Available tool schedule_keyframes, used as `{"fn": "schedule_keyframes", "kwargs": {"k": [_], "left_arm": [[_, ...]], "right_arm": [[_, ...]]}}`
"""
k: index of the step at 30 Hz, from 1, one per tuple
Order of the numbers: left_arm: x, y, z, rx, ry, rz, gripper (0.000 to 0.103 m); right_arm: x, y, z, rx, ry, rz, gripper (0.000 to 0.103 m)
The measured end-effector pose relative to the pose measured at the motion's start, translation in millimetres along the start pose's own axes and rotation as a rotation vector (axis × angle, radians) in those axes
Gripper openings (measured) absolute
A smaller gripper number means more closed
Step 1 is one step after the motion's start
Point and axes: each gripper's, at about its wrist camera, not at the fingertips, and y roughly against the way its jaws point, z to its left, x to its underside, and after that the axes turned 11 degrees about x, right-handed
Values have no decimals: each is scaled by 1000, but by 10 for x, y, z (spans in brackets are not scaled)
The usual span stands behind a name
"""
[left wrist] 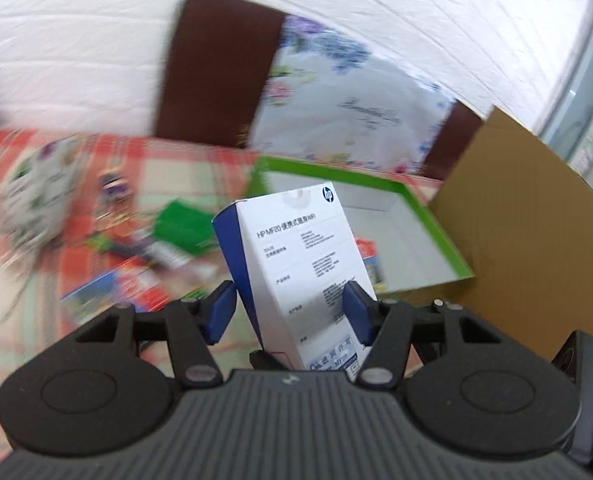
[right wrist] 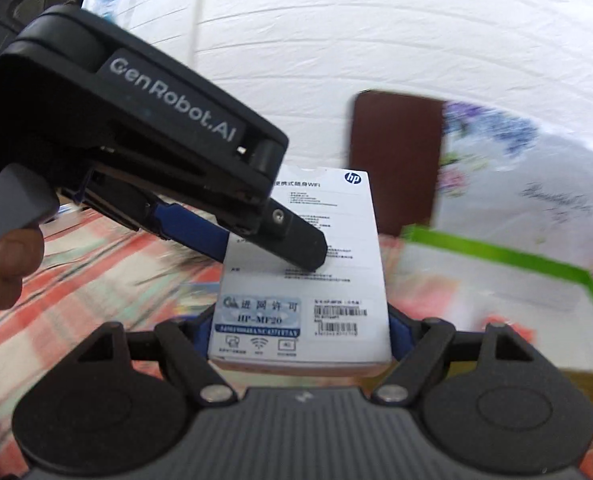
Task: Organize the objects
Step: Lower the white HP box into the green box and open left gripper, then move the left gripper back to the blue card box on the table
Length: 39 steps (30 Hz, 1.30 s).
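We see the box [right wrist: 302, 272] gripped between the right gripper's [right wrist: 300, 330] pads (held above the table [right wrist: 96, 264]); the left gripper [left wrist: 288, 312] straddles its upper half, seemingly clamped too.

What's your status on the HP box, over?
Right gripper shut on HP box, lower end. Left gripper straddling the box, grip unclear. Green-rimmed tray ahead, nothing blocking it.

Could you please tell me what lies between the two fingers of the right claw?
The white HP box lies there, gripped at its lower sides by the right claw; the right wrist view shows it.
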Motion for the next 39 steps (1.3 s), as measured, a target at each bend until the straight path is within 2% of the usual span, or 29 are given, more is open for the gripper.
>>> {"fn": "schedule_keyframes", "kwargs": {"k": [4, 7, 9, 10, 11, 12, 13, 16, 19, 24, 29, 36, 39], "left_arm": [[-180, -415, -312, 55, -87, 23, 60], [-284, -751, -534, 62, -156, 32, 60], [-351, -1016, -658, 33, -188, 28, 62], [-375, -1162, -722, -3, -200, 26, 62], [-390, -1309, -773, -37, -216, 30, 62], [-396, -1442, -808, -59, -236, 40, 62], [-397, -1534, -820, -79, -240, 48, 62], [-357, -1650, -828, -43, -266, 68, 63], [-256, -1705, -868, -30, -304, 61, 64], [-170, -1845, -860, 11, -263, 122, 64], [-193, -1776, -841, -6, -268, 114, 64], [-134, -1506, -748, -81, -265, 101, 64], [-69, -1370, -698, -90, -248, 101, 71]], "right_arm": [[-83, -114, -420, 108, -28, -16, 79], [-112, -283, -707, 186, -50, -29, 79], [-103, -437, -861, 250, -58, -47, 79], [-87, -543, -932, 290, -52, -56, 83], [-62, -655, -976, 339, -40, -43, 91], [-42, -812, -1055, 381, -33, 6, 98], [-16, -911, -1137, 401, -49, 43, 95], [80, -856, -1331, 368, -175, 51, 95], [184, -736, -1379, 365, -188, 53, 96], [252, -632, -1423, 364, -221, 62, 96], [213, -567, -1387, 374, -221, 65, 95], [166, -270, -1283, 366, -228, 33, 95], [172, -170, -1221, 354, -241, 32, 97]]}}
